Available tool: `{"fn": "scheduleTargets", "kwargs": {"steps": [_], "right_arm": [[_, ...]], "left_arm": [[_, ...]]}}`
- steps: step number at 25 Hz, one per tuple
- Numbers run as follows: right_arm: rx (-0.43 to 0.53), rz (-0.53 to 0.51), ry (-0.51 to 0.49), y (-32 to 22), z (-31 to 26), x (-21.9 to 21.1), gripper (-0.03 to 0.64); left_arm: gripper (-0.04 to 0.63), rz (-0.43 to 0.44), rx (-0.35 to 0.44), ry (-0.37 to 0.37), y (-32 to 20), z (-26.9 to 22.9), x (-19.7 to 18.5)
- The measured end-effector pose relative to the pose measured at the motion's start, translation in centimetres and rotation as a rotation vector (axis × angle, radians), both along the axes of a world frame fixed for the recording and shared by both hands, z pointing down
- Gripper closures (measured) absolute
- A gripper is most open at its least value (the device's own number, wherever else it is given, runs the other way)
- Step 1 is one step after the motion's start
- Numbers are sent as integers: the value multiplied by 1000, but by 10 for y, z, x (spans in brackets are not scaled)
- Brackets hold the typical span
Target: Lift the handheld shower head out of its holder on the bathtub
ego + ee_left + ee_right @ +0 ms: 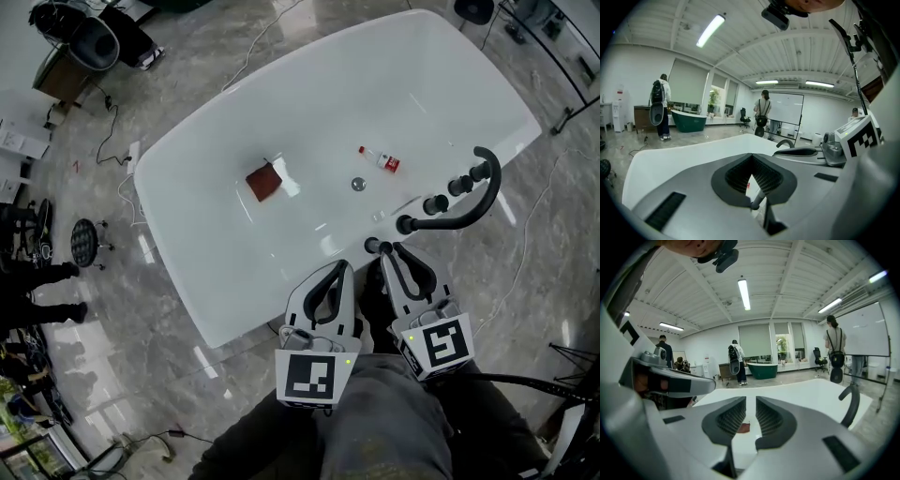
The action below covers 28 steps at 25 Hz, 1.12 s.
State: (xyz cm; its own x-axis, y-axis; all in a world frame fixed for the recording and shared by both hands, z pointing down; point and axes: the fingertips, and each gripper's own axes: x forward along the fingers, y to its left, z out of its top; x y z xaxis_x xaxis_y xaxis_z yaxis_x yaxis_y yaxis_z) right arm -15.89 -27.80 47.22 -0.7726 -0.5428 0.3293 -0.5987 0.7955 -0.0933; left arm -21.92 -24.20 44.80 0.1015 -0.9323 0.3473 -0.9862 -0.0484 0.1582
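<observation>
The left claw [751,158], grey with dark ribbed pads, filled the foreground, its tips pressed together with nothing gripped. Beyond it spread the glossy white bathtub [684,157]. To the right lay the right claw [797,152], its black-and-white marker cube [857,138] tilted, and a curved black tap spout [785,142] rose just behind. Far off stood a dark green freestanding bathtub [689,121], a person with a backpack [661,105] beside it, and another person [764,110] by a whiteboard [787,108].
</observation>
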Motion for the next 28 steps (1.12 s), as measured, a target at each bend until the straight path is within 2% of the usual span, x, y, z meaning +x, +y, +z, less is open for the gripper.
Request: {"fn": "scheduleTargets", "kwargs": {"steps": [5,12,16,28], "right_arm": [[-2,-3,17,-5,16,-2,520],[10,15,51,-11,48,-5,488],[4,53,64,-18,75,-4,465],[-34,90,91,-21,146,2,456]], "left_arm": [[592,-2,-6,8,-8,13,-1],[592,3,-25,0,-13,35,-9],[592,4,-64,-5,-14,57,-16],[592,16,-138,-10,-10,109,-18]]}}
